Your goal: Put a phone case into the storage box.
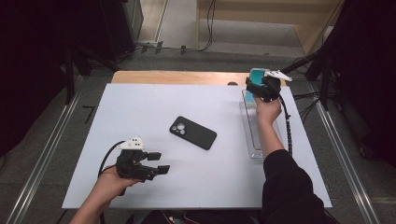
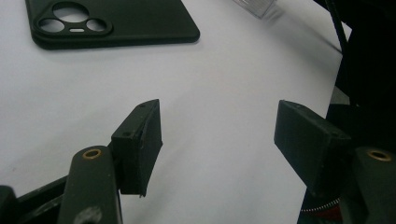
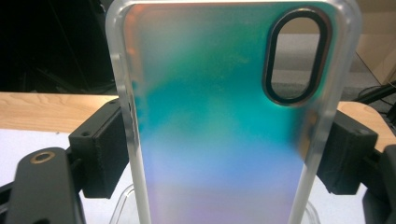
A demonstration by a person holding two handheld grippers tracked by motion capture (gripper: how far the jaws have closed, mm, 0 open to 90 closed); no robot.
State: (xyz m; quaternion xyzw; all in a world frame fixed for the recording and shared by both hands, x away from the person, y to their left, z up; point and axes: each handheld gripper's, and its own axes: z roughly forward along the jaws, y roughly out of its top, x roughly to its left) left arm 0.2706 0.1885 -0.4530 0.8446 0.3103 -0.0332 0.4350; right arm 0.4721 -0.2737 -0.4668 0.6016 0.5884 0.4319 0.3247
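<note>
- R gripper — far right of table, above the far end of the clear tray. Jaws clamped on the two long edges of an iridescent case; pads press the frosted rim on both sides in the right gripper view.
- Case: teal-to-violet w/ translucent border, oval camera cutout at the upper end. Long axis runs up, away from the jaws, i.e. case stands roughly upright in the grip. Its lower end sits over the tray — contact w/ tray can't be told.
- Phone: black, face down, lens cluster toward the left-far corner, lying mid-table at a slant. Long axis runs from near the L side to lower right in the high view. Free, nothing touching it.
- L gripper — near left, low over the table, jaws wide and empty. Left gripper view: phone lies ahead of the jaws and off to the left, apart from them.
- Key relation: phone sits between the two hands, nearer the L gripper; case is well apart from it, to the right and beyond.
- Judgement: fitting needs the case brought leftward and laid flat, cutout end matched to the lens end. L is better placed to steady the phone.
</note>
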